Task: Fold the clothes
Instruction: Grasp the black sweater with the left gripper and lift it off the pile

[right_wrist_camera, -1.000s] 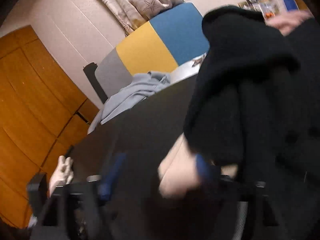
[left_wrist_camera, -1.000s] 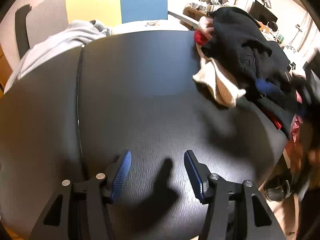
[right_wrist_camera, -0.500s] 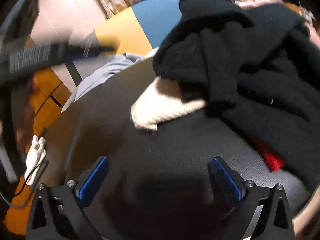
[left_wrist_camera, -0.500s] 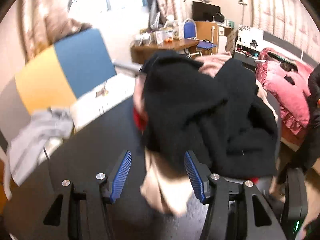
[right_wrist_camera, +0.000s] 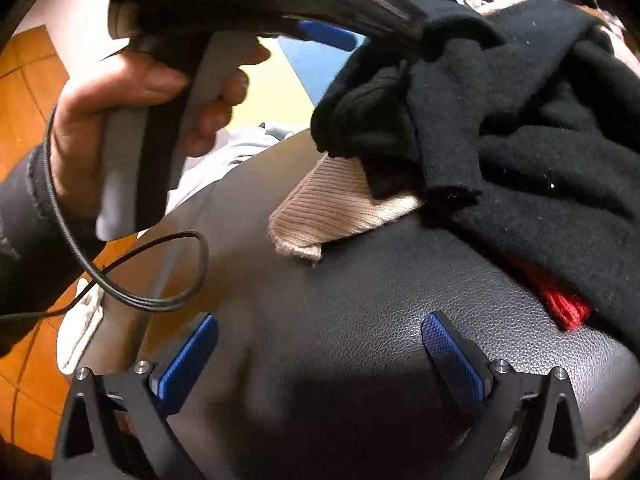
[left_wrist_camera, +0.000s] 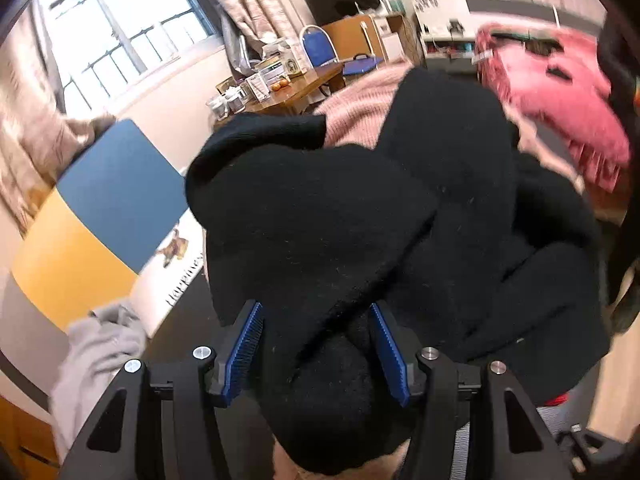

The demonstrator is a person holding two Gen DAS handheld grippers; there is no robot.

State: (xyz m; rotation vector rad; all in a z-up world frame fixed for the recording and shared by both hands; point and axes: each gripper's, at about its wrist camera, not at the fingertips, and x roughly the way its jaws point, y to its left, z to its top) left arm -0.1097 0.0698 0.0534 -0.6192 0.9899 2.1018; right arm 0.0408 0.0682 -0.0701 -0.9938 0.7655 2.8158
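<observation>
In the left wrist view, a grey garment (left_wrist_camera: 100,344) is seen crumpled at the lower left, beside a panel of yellow and blue (left_wrist_camera: 96,216). At the centre, the left gripper (left_wrist_camera: 316,344) is held with its blue-padded fingers (left_wrist_camera: 244,344) spread partway, and a thick fold of the black garment (left_wrist_camera: 340,240) is seen bulging between them; whether the pads are pressing on the cloth cannot be told. A pink knitted garment (left_wrist_camera: 356,116) is seen behind the black one, and a pink cover (left_wrist_camera: 560,96) at the far right.

In the right wrist view, a hand (right_wrist_camera: 132,108) is seen at the upper left, wrapped around the handle of the left gripper, with a black cable (right_wrist_camera: 152,276) looped below it. Its upper end is reached into the black garment at the top of the heap. The right gripper (right_wrist_camera: 320,356) is held low over the dark leather-textured counter (right_wrist_camera: 360,320); its fingers have just been opening, are spread wide, and nothing is between them. Further right, a beige ribbed garment (right_wrist_camera: 332,208) is laid on the counter, partly covered by the black garment, and a red knitted piece (right_wrist_camera: 560,304) is seen under the black garment's edge.
</observation>
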